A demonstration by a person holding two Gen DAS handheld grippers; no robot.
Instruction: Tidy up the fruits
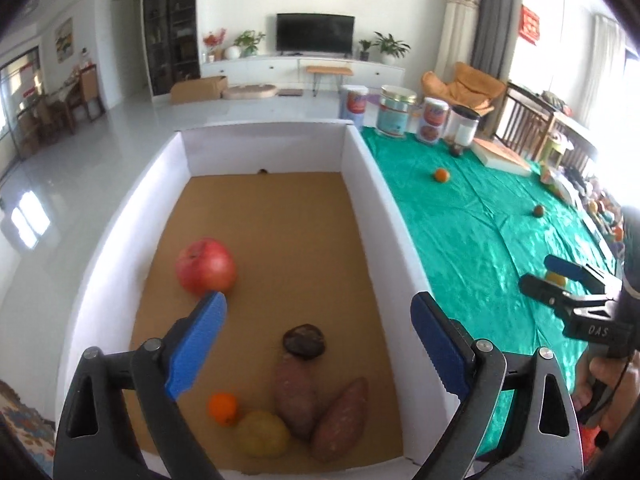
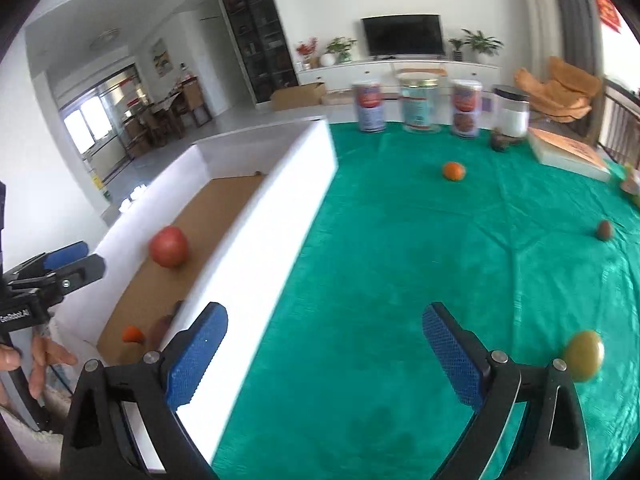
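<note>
In the left wrist view a white box [image 1: 372, 184] with a brown cardboard floor holds a red apple [image 1: 206, 266], a dark round fruit [image 1: 304, 342], two sweet potatoes [image 1: 294, 396], a small orange [image 1: 222, 408] and a yellow fruit [image 1: 262, 434]. My left gripper [image 1: 318, 304] hangs open above the box floor, empty. My right gripper [image 2: 325, 314] is open over the green cloth [image 2: 400, 260], with nothing between its fingers. A yellow fruit [image 2: 584, 356] lies just right of its right finger. An orange [image 2: 454, 171] and a brown fruit [image 2: 605, 230] lie farther off on the cloth.
Several jars [image 2: 418, 106] stand in a row at the cloth's far edge, with a small dark item [image 2: 502, 142] and a flat box [image 2: 568, 152] to their right. The white box's long wall [image 2: 280, 200] borders the cloth on the left. A person's hand [image 2: 44, 360] shows at left.
</note>
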